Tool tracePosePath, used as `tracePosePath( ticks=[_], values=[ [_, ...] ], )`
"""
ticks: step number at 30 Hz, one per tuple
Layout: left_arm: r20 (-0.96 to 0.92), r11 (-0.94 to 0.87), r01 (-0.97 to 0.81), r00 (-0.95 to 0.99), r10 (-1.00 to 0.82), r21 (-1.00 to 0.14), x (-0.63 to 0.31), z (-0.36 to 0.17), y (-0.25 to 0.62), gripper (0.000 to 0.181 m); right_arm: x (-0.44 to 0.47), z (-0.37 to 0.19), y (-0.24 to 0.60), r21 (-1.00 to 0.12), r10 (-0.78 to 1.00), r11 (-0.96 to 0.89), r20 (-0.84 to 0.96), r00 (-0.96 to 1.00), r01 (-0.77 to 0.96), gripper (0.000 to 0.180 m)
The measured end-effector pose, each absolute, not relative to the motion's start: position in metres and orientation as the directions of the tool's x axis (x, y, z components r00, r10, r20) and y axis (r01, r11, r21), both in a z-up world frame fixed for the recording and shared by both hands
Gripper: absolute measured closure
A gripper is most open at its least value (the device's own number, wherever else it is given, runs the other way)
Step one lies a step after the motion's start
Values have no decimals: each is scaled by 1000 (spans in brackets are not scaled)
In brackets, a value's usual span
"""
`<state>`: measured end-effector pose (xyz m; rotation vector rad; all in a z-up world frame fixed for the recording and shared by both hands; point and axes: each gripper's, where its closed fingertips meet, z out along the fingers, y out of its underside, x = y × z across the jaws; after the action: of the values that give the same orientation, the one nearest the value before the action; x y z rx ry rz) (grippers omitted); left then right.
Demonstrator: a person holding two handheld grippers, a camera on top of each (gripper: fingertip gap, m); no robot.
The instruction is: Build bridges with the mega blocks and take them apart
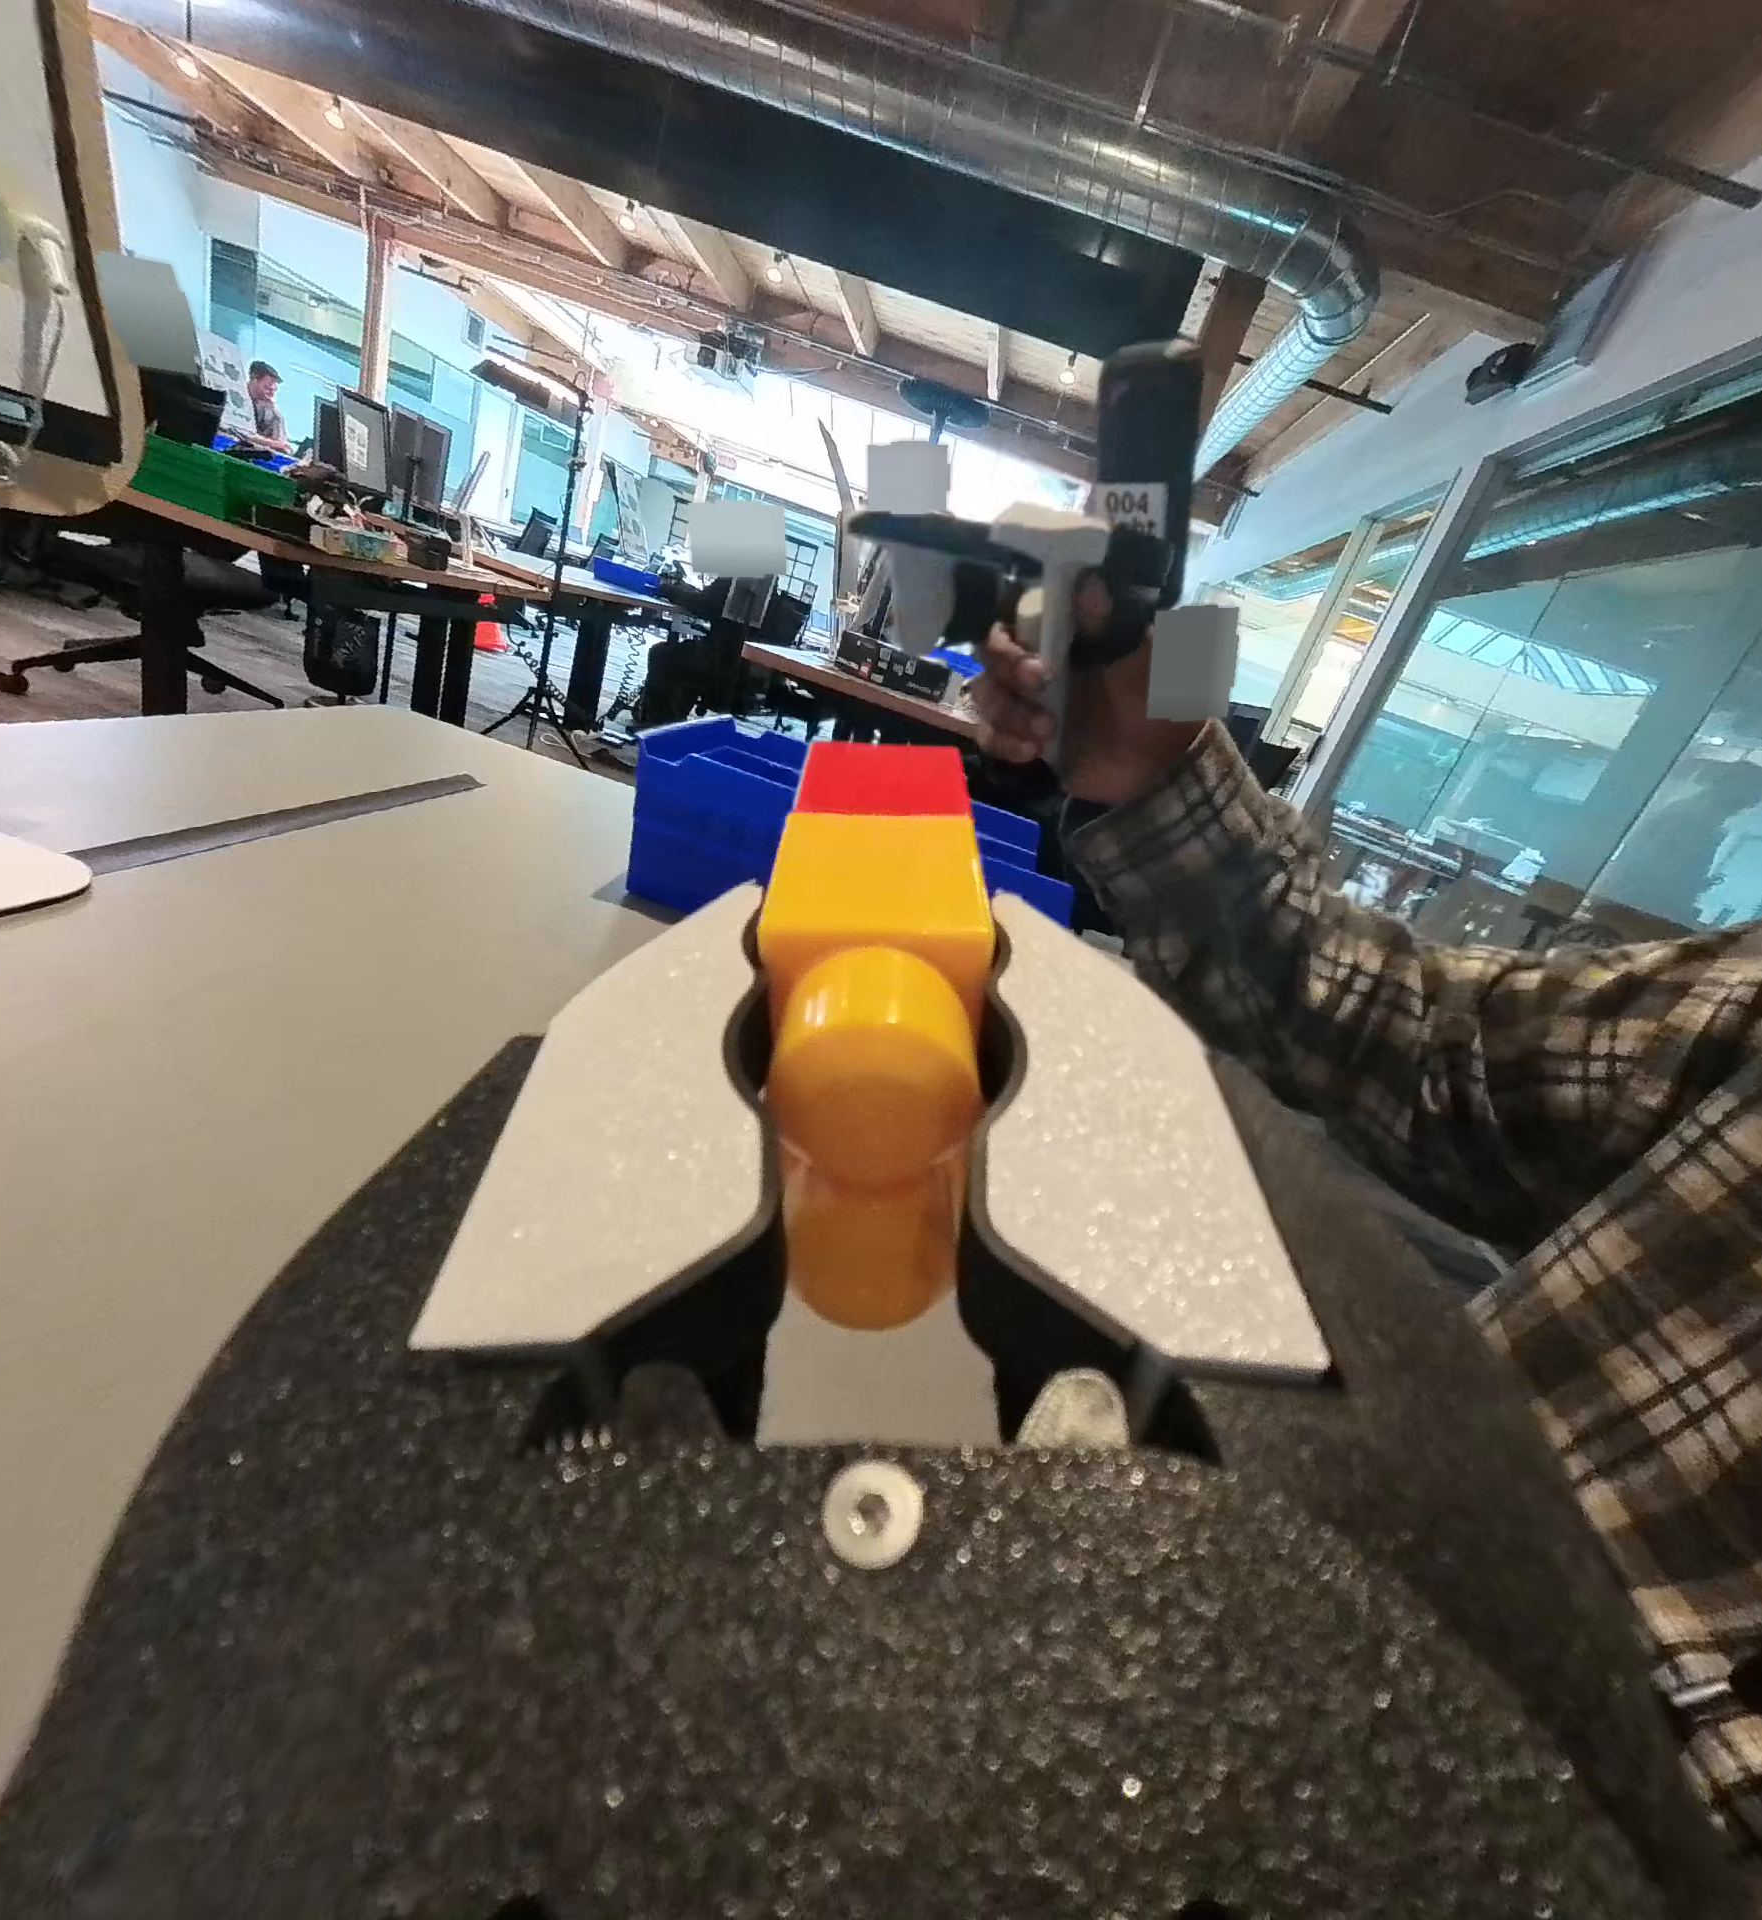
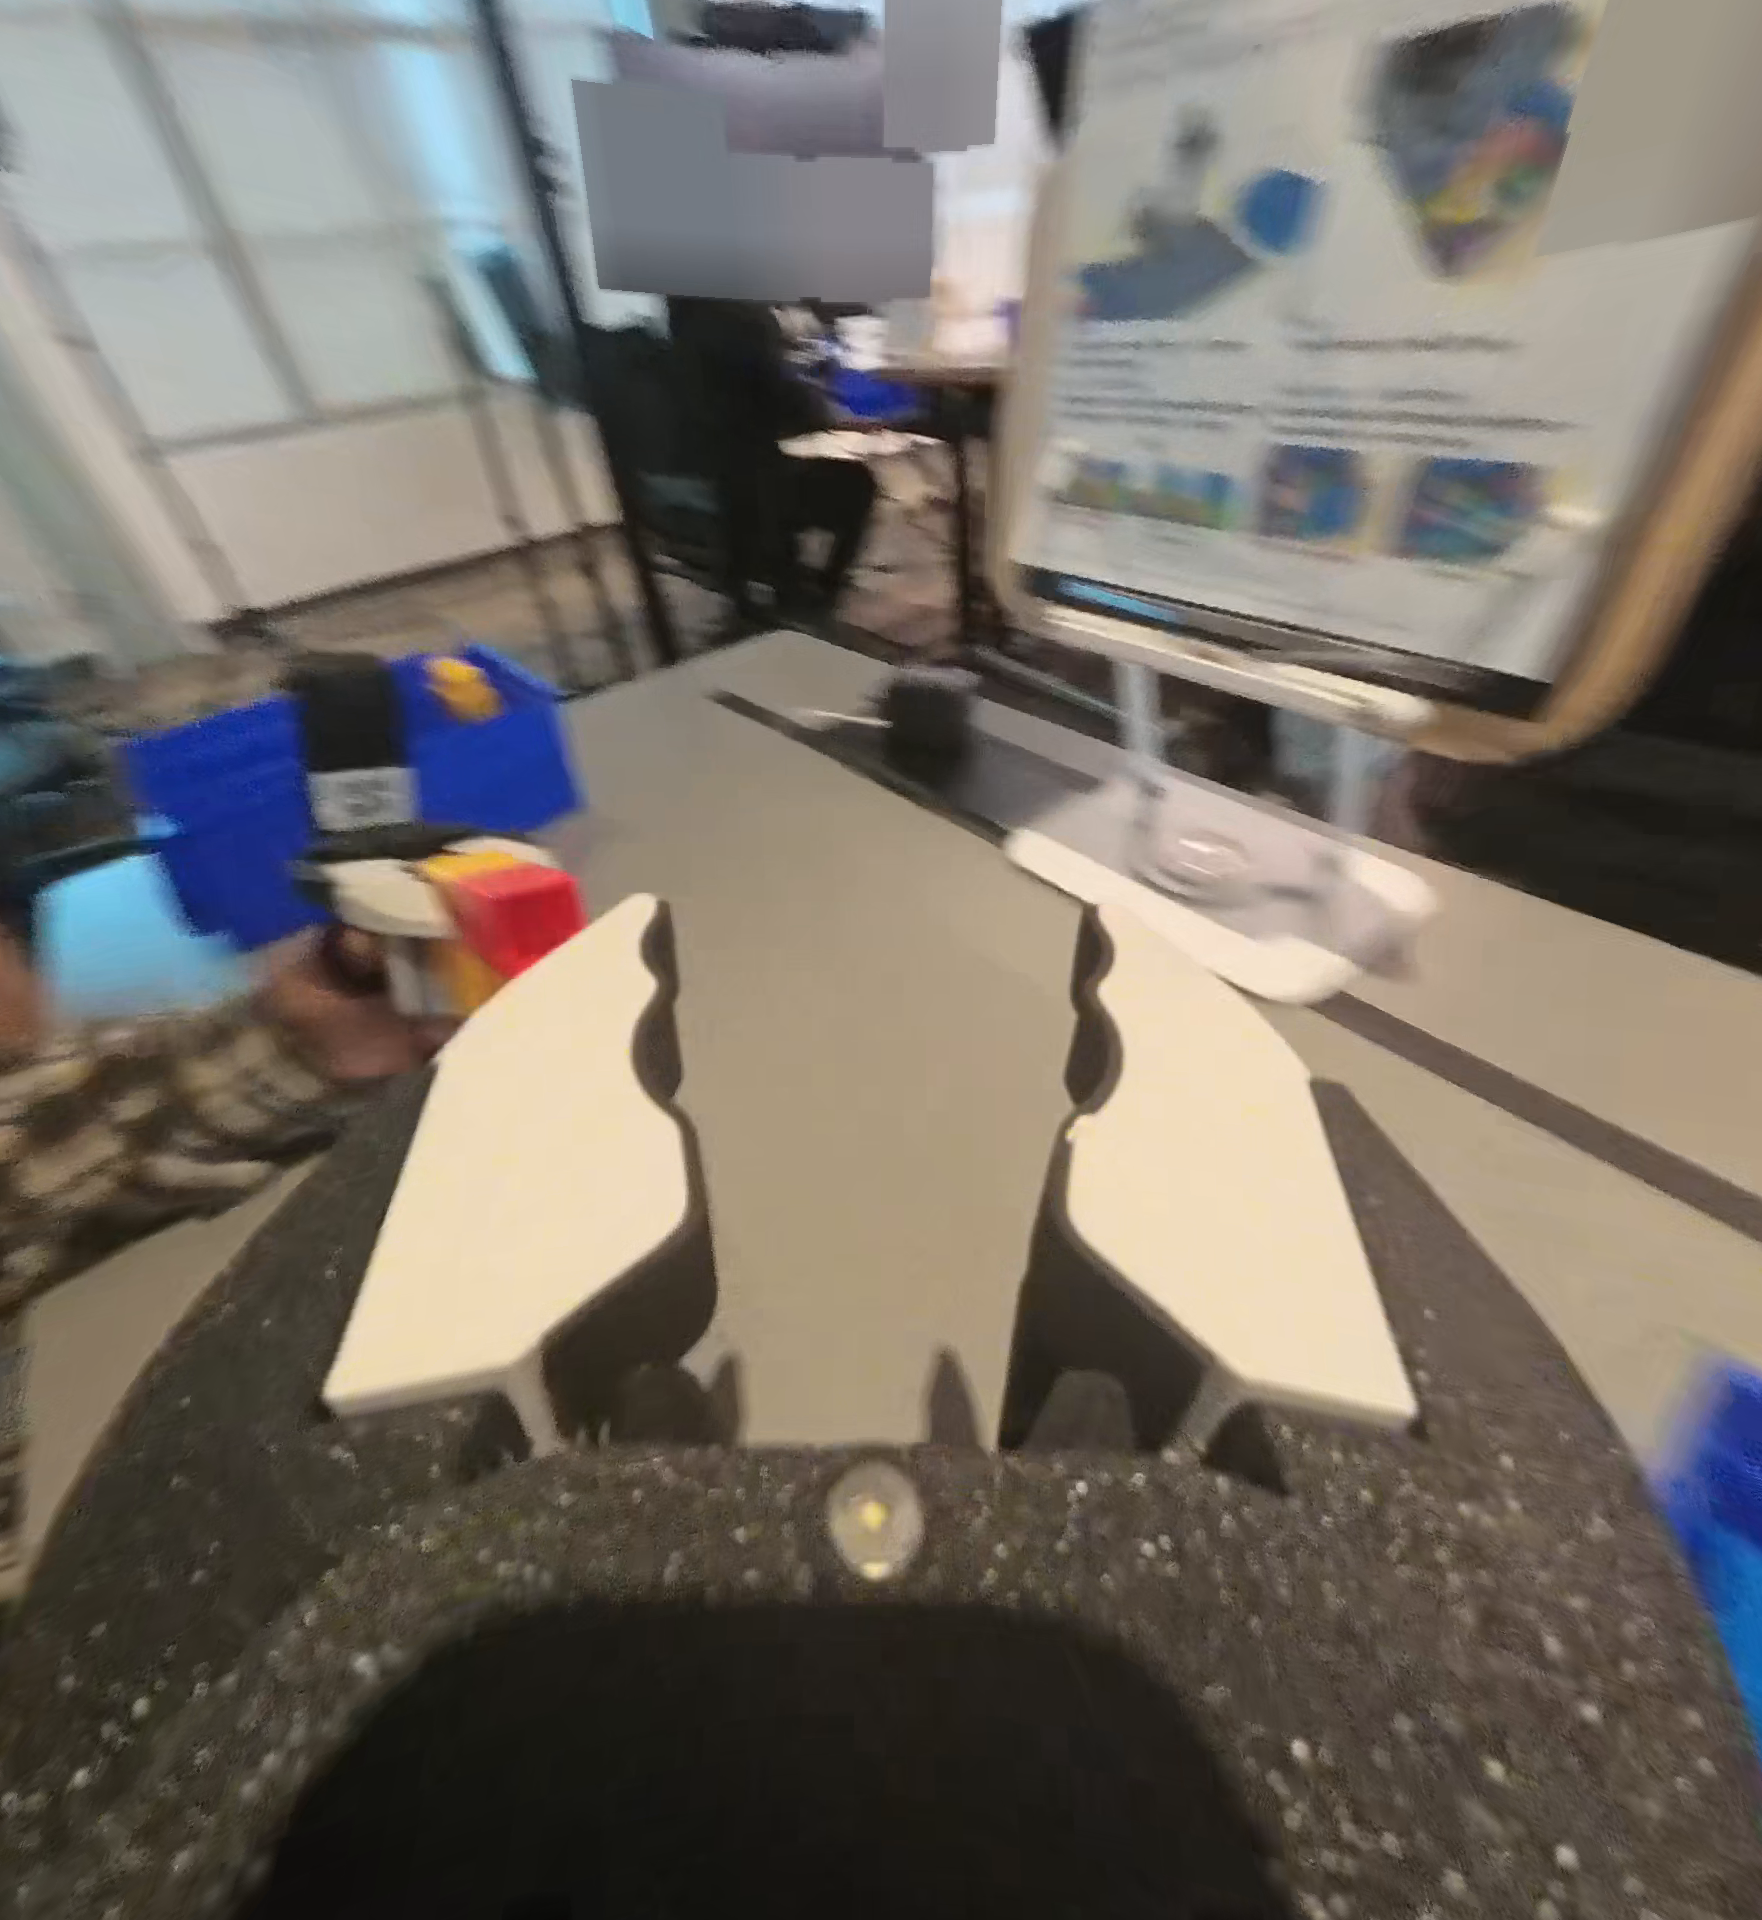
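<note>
My left gripper (image 1: 879, 935) is shut on a yellow mega block (image 1: 877, 914), its studs pointing at the camera. A red block (image 1: 879, 781) is joined to the yellow block's far end. The pair is held above the grey table (image 1: 233, 987). My right gripper (image 2: 875, 935) is open and empty above the table (image 2: 856, 831); its view is blurred. In that view the left gripper (image 2: 409, 894) shows at the left, with the red block (image 2: 524, 914) and yellow block (image 2: 472, 977) in it. In the left wrist view the right gripper (image 1: 960, 561) is raised behind the blocks.
A blue bin (image 1: 711, 821) stands at the table's far edge, and shows in the right wrist view (image 2: 233, 800) holding a yellow piece. A white board with a poster (image 2: 1324, 395) stands at the right. A plaid sleeve (image 1: 1479, 1091) crosses the right. Another blue thing (image 2: 1760, 1558) is at lower right. There is about 20 centimeters between the tips of the two grippers.
</note>
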<state>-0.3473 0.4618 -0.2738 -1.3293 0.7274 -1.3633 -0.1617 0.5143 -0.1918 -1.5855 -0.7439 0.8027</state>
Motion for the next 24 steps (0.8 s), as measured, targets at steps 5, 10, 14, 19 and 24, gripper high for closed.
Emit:
tracePosePath(
  ticks=[5, 10, 14, 19, 24],
  values=[
    [314, -260, 283, 163, -935, -923, -352, -269, 463, 145, -255, -195, 499, -986, 958, -164, -157, 239, 11, 107],
    [319, -265, 284, 164, -933, -921, -353, -271, 464, 145, -307, -207, 496, -979, 978, -204, -204, 41, 4, 108],
    [312, -259, 276, 168, -935, -926, -352, -271, 464, 145, -330, -222, 487, -970, 969, -236, -239, -61, 52, 109],
    [312, -259, 275, 169, -935, -926, -351, -271, 464, 144, -344, -241, 476, -967, 963, -225, -239, -123, 121, 110],
    [308, -252, 285, 171, -936, -925, -353, -269, 464, 145, -349, -257, 475, -954, 956, -241, -265, -126, 177, 110]
  ],
)
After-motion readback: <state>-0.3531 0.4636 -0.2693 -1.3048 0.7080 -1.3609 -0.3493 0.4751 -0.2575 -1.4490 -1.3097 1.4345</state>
